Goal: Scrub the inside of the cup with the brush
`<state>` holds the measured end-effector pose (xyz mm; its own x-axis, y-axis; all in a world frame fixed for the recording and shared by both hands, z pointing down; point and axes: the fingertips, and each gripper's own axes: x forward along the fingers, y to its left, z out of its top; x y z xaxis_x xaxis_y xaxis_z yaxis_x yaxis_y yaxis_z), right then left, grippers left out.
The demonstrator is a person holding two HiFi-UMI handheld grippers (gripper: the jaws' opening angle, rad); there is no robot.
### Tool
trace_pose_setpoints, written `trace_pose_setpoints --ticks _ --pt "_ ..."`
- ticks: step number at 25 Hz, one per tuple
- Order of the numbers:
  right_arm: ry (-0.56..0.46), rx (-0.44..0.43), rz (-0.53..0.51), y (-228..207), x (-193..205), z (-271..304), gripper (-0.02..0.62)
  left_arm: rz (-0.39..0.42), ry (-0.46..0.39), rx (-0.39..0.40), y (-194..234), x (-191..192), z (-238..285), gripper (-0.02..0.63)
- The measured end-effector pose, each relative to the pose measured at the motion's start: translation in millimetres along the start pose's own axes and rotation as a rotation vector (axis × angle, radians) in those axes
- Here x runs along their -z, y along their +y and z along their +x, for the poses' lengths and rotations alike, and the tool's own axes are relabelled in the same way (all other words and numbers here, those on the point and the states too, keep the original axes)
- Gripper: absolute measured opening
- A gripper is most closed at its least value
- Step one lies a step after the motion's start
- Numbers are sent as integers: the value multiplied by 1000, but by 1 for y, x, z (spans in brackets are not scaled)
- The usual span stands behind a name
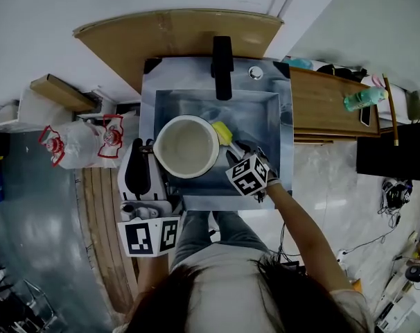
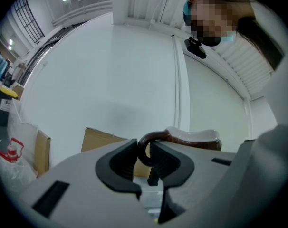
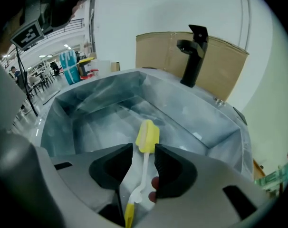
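Presently: left tongs [image 2: 143, 152], clamped on the dark loop handle [image 2: 145, 144] of the cup [image 1: 187, 146], which is held upright over the left part of the steel sink [image 1: 285, 127], its white inside facing up. Right tongs [image 3: 144, 152], jaws spread wide and angled down into the basin, with the thin white stem of the yellow-headed brush [image 3: 147, 137] lying loose between them, just right of the cup. Black faucet [image 1: 222, 64] at the back rim; wooden counter [image 1: 328, 113] to the right, bearing a green bottle [image 1: 362, 99].
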<state>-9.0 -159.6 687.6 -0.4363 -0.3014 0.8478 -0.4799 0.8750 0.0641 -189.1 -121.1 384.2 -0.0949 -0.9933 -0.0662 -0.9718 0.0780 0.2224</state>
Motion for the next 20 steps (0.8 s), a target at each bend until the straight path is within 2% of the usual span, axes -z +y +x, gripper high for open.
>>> trace_pose_setpoints --ticks 15,20 --pt "146 -20 14 -3 40 50 164 -11 29 -8 3 16 -1 83" --pt "172 -27 47 -5 46 60 164 -9 36 -6 5 20 1 83"
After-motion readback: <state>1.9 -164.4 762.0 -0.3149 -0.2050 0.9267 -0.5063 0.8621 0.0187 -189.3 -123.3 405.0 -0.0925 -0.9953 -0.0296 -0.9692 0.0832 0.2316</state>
